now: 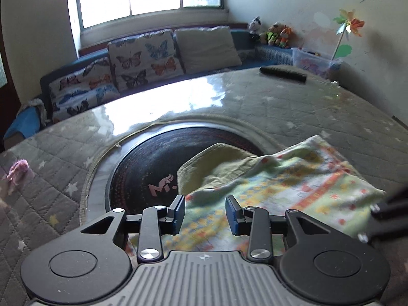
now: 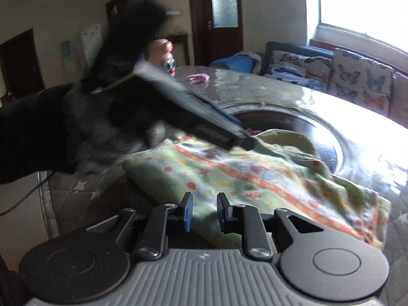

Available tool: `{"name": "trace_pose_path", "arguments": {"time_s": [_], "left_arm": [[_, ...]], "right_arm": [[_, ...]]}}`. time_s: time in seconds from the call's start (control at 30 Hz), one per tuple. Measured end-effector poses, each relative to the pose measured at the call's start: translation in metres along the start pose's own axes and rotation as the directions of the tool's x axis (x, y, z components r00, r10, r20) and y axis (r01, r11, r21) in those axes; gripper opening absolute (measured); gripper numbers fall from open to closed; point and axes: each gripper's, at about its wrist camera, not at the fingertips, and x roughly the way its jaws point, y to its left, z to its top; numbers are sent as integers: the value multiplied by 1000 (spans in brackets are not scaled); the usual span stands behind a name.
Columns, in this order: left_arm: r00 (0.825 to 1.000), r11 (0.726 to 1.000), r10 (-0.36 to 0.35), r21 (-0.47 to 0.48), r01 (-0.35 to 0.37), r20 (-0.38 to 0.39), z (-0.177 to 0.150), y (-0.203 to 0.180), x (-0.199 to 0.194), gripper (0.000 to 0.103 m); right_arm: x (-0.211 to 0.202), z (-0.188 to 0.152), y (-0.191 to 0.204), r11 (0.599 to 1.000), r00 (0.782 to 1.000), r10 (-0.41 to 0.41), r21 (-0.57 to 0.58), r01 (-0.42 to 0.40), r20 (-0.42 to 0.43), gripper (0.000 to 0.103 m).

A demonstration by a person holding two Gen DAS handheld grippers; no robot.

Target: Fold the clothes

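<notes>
Already doubled over: flowered garment (image 2: 255, 176) lies near table (image 1: 280, 107) edge, one green flap raised. Left gripper (image 1: 205, 215) gapes wide, right gripper (image 2: 204, 213) narrower; both empty. Folds possibly remaining.

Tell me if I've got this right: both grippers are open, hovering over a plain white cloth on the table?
Not quite. The cloth isn't plain white; the left wrist view shows it pale green with orange stripes and small flowers. The rest holds: the left gripper and right gripper are open over it, on the table.
</notes>
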Motion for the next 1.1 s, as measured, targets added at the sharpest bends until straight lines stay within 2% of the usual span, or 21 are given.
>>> {"name": "trace_pose_path", "arguments": {"time_s": [0.17,0.37,0.57,0.73,0.93,1.1], "left_arm": [[1000,1000,-2,0,2,29,-22,-6,-17,40],[998,1000,-4,0,4,64,-48,-14,-37,40],[996,1000,-6,-6,7,93,-71,-19,-54,42],[995,998,2,-57,4,95,-77,-8,-59,45],[996,992,30,-122,-20,81,-79,8,-59,44],[997,988,35,-151,-23,72,-81,14,-60,44]], "right_arm": [[-9,-10,-11,996,998,-55,77,53,24,20],[-18,-27,-25,983,992,-129,130,127,9,20],[-33,-50,-37,959,971,-238,153,240,-33,20],[-51,-59,-49,940,956,-287,175,292,-51,20],[-56,-48,-58,933,950,-311,192,306,-4,20],[-43,-52,-69,924,949,-314,221,312,-26,20]]}}
